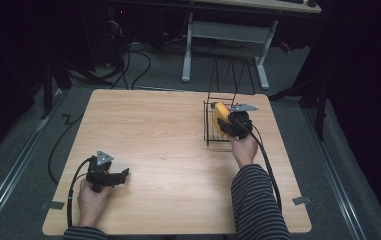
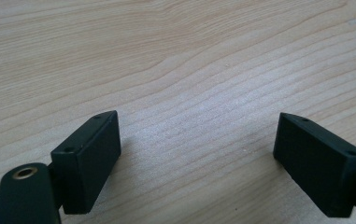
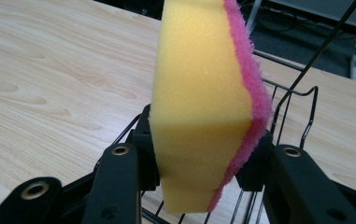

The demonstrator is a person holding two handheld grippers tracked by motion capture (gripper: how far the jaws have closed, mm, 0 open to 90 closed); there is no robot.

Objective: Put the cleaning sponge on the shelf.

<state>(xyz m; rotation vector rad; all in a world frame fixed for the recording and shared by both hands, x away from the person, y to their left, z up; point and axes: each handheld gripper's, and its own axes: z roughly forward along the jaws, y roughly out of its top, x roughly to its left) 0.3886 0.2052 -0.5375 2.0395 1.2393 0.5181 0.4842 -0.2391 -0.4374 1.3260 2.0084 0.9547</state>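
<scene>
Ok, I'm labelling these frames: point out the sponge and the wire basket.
sponge (image 3: pixel 199 107), right gripper view, yellow foam face.
wire basket (image 3: pixel 306 91), right gripper view, black rim wire.

Wire rack (image 1: pixel 213 131) on table (image 1: pixel 168 135) right side; sponge (image 1: pixel 220 116) over rack; left claw (image 1: pixel 123 175) near-left.

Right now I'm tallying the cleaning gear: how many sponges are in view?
1: the yellow-and-pink sponge, clamped in the right hand-held gripper over the wire basket.
</scene>
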